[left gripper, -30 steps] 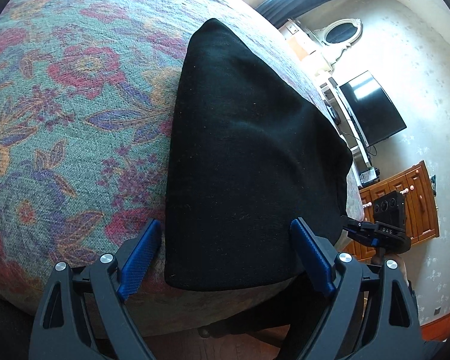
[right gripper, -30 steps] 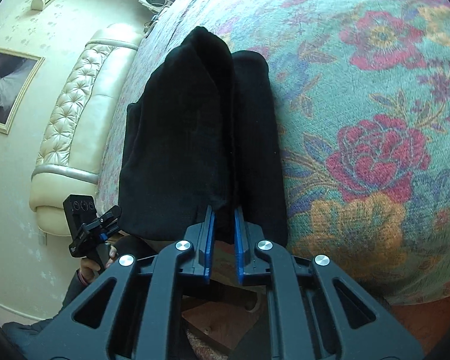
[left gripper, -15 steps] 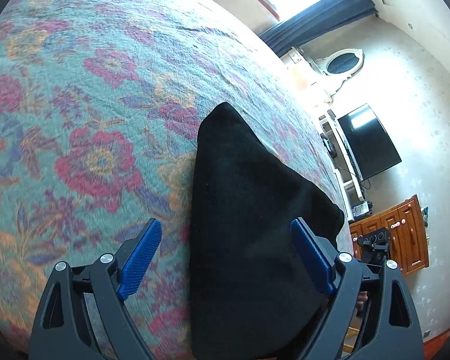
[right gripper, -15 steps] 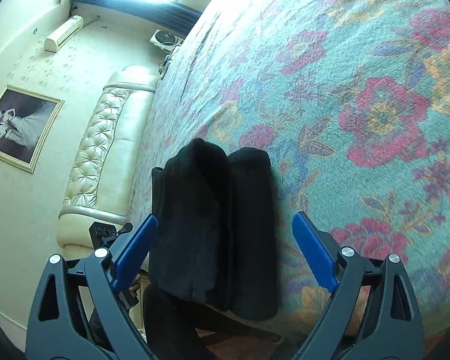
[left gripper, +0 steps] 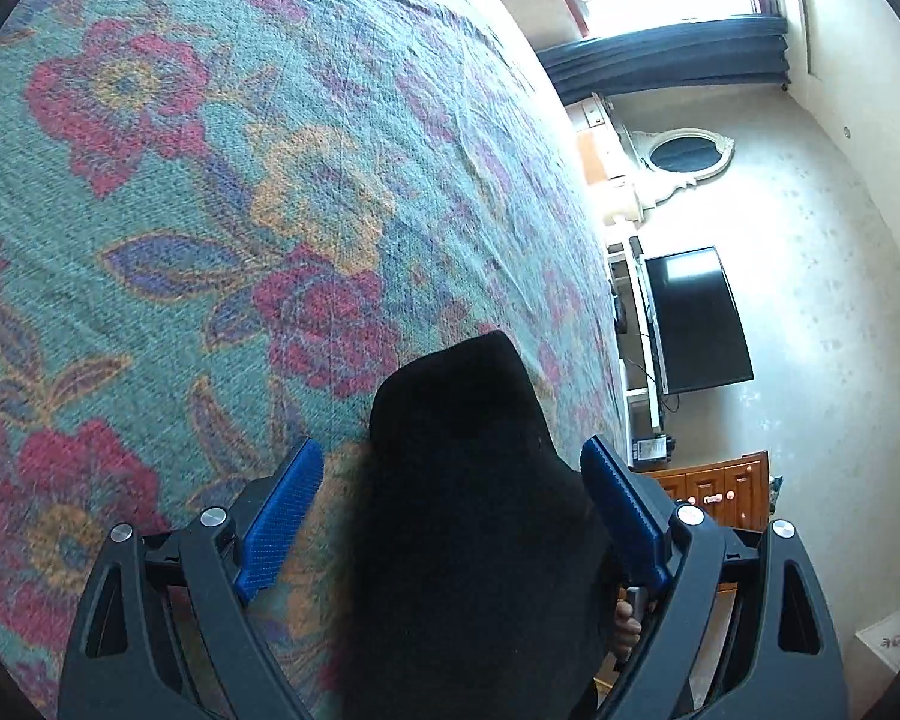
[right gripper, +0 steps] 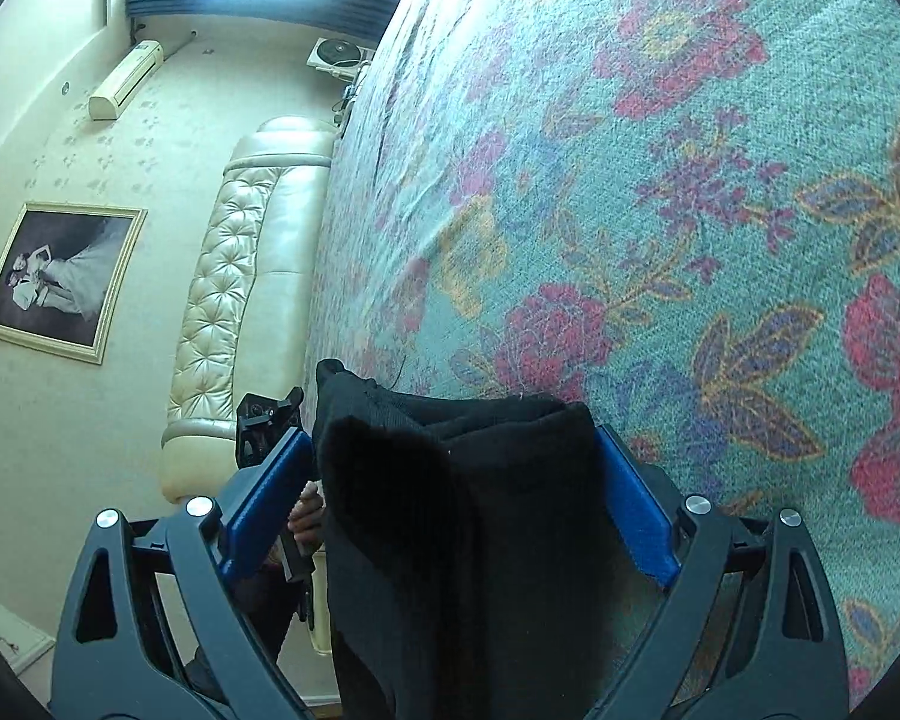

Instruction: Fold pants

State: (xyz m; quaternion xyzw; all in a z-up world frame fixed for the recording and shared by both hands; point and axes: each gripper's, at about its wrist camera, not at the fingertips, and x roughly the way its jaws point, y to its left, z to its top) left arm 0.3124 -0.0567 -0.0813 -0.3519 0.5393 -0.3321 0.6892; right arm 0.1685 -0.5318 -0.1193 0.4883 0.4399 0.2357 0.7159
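Folded black pants (left gripper: 474,540) lie at the edge of the flowered bed (left gripper: 210,210), between both spread, empty tongs: left tongs (left gripper: 450,516), right tongs (right gripper: 450,504), jaws just opened. Left view shows a television (left gripper: 696,318); right view a headboard (right gripper: 234,276).

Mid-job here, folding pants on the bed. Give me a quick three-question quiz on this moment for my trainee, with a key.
1. True or false: the right gripper is clamped shut on the black pants.
2. The pants lie on: A) a bare wooden floor, B) a floral bedspread, C) a glass table.
3. Fill in: in the left wrist view, the pants sit ___ the left gripper's blue pads.

Key
1. False: its jaws have just opened; the pants sit between the pads, ungripped.
2. B
3. between
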